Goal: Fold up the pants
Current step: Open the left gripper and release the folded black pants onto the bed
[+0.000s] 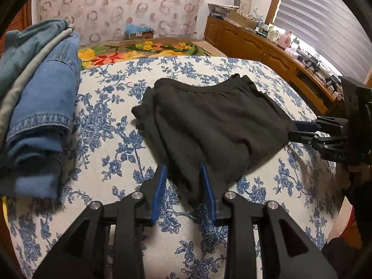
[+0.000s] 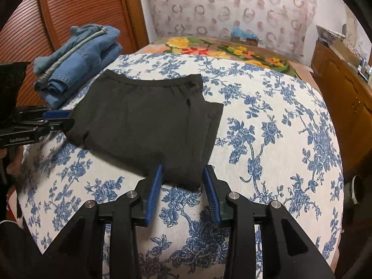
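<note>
Folded black pants (image 1: 209, 121) (image 2: 144, 116) lie flat on the bed's blue-flowered cover (image 1: 111, 121) (image 2: 267, 121). My left gripper (image 1: 183, 169) stands open at the near corner of the pants, with the cloth's edge lying loosely between its blue pads (image 1: 160, 193). My right gripper (image 2: 183, 169) is open at the other near corner, a tip of fabric between its pads (image 2: 211, 193) without being pinched. Each gripper also shows in the other's view: the right gripper (image 1: 294, 129) at the pants' right edge, the left gripper (image 2: 68, 118) at their left edge.
A stack of folded jeans (image 1: 39, 88) (image 2: 76, 62) sits at the far left of the bed. A bright flowered blanket (image 1: 139, 51) covers the far end. A wooden dresser (image 1: 267, 46) (image 2: 344, 88) with clutter runs along the right; a wooden slatted door (image 2: 69, 11) stands behind the jeans.
</note>
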The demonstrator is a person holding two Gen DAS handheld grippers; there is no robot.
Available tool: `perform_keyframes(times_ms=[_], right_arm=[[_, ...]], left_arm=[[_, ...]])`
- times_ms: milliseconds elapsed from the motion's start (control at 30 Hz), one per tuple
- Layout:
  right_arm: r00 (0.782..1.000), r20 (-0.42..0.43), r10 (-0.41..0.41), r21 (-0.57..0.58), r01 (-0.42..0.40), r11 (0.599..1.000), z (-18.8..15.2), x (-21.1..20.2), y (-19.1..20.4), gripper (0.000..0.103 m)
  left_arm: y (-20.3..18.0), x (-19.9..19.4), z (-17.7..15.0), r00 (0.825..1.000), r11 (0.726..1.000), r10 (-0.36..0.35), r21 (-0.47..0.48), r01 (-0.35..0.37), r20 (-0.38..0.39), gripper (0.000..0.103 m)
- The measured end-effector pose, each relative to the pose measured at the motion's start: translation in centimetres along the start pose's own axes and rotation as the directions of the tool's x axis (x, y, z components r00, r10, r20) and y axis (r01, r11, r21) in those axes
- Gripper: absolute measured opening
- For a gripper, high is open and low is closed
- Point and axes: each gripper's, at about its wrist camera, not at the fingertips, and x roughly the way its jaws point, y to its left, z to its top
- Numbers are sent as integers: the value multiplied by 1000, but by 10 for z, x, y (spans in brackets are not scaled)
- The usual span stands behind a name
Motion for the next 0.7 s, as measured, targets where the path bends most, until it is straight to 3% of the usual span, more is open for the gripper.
perform_keyframes(times_ms=[100, 267, 467, 700], right_arm=[[1000, -3, -12, -9, 12, 1000, -1, 2, 1, 34], [1000, 14, -13, -37, 13, 999, 0, 0, 2, 7], [998, 32, -60, -30, 61, 998, 4, -9, -13, 2], [999, 23, -25, -4, 25, 1000, 3, -8, -16, 2]], left_arm=[[0, 1, -1, 1000, 1000, -3, -5, 3, 7, 30], [4, 2, -3, 1000, 1000, -1, -12, 2, 24, 35], [8, 4, -5, 1000, 1000, 2, -21, -1, 28, 39], [8, 3, -4, 1000, 1000, 8, -25, -8, 24, 39]])
